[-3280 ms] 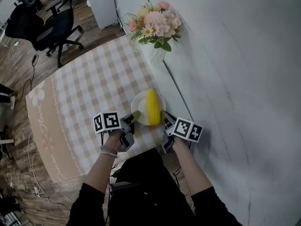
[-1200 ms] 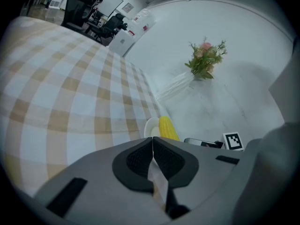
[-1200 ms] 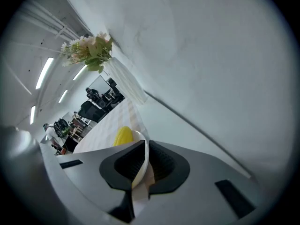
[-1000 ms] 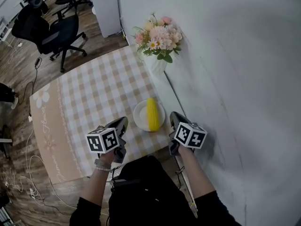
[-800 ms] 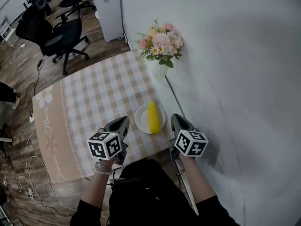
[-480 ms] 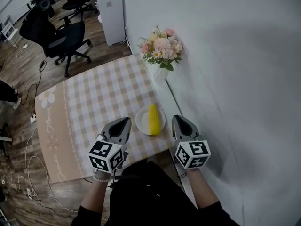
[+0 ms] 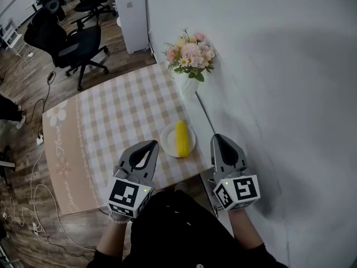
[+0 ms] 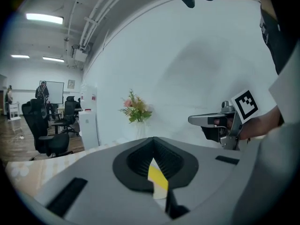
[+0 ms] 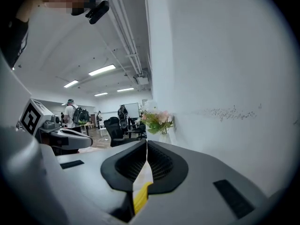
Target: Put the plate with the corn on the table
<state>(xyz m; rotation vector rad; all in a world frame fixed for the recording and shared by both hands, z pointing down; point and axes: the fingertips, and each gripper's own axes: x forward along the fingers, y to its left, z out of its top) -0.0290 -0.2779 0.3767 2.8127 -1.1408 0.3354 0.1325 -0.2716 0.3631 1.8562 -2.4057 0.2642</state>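
Observation:
A white plate [image 7: 168, 142] with a yellow corn cob [image 7: 181, 138] rests on the checked tablecloth near the table's front right corner. Both grippers hang well above the table on either side of it, touching nothing. My left gripper [image 7: 146, 146] is shut and empty, left of the plate. My right gripper [image 7: 220, 139] has just closed its last bit with nothing between its jaws, and is shut to the plate's right. In the left gripper view, corn [image 8: 157, 181] shows through the hollow behind the closed tips [image 8: 152, 140]. In the right gripper view the tips [image 9: 146, 142] meet, with yellow corn [image 9: 141, 196] below.
A white vase of pink flowers [image 7: 189, 60] stands at the table's far right corner against the white wall. The checked tablecloth [image 7: 111, 113] has a pink border at the left. A black office chair [image 7: 67, 41] and a white cabinet [image 7: 133, 15] stand beyond the table.
Both grippers let go of the plate's rim, rose toward the head camera and rolled so their jaws lie flat. The plate with the corn stayed on the table.

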